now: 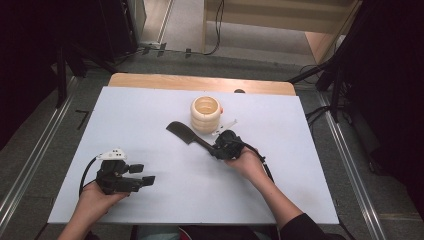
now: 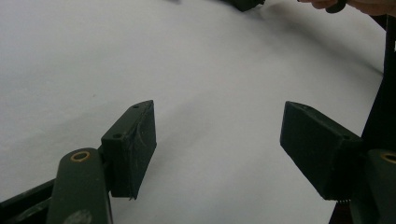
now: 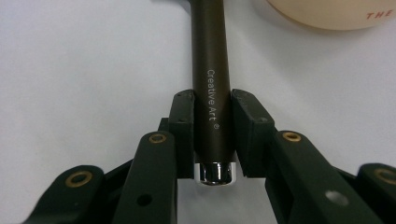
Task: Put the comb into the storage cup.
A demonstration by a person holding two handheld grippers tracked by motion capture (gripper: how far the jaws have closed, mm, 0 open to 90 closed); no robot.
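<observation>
Right tongs (image 3: 212,135) were clenched on brush handle (image 3: 211,79) near chrome end, likely for reach; brush head (image 1: 178,131) lay on desk (image 1: 150,120) beside cream cup (image 1: 206,114). Left tongs (image 2: 217,140) were held released, idle.

My left tongs (image 1: 137,176) are black, with a white block carrying small dark dots on top and a black cable looping out behind. My right tongs (image 3: 213,135) are the same black, their arms set with brass-ringed pivots and small screw holes in the blocky pads. A black sleeve (image 1: 300,227) covers my right forearm.
</observation>
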